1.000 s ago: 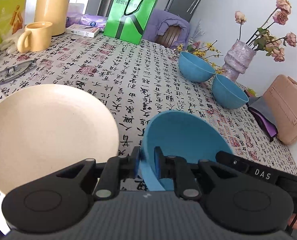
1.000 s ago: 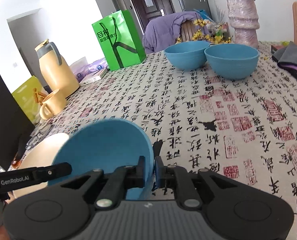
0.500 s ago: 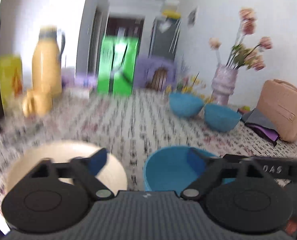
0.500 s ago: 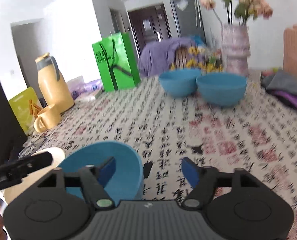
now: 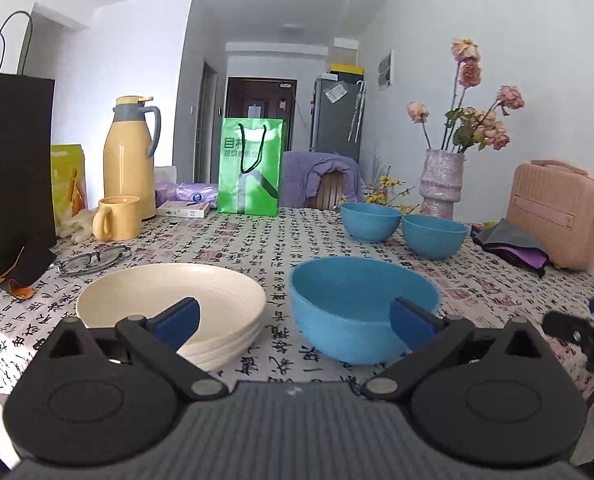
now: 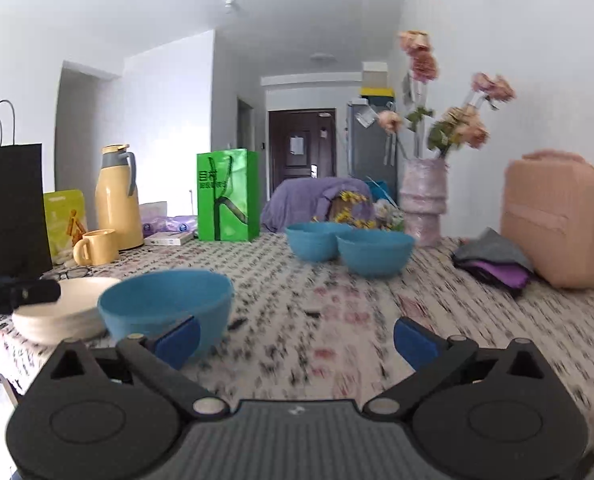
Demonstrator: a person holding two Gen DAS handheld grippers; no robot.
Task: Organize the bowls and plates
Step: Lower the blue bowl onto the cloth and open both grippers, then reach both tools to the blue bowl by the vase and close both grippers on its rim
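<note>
Now, at lower left of the left view, the stack of cream plates (image 5: 169,300) sits on the surface (image 5: 257,240), with the near blue bowl (image 5: 363,308) just beside it at centre. The left hand-held gripper (image 5: 293,316) is spread wide and empty, level with the bowl; the right hand-held gripper (image 6: 295,338), also spread and empty, has that bowl (image 6: 167,304) to its lower left. Two more bowls (image 5: 401,228) stand well apart, upper right, likely nearer the right arm. A second ago both grippers pinched the near bowl's rim; they have since let go and drawn back.
</note>
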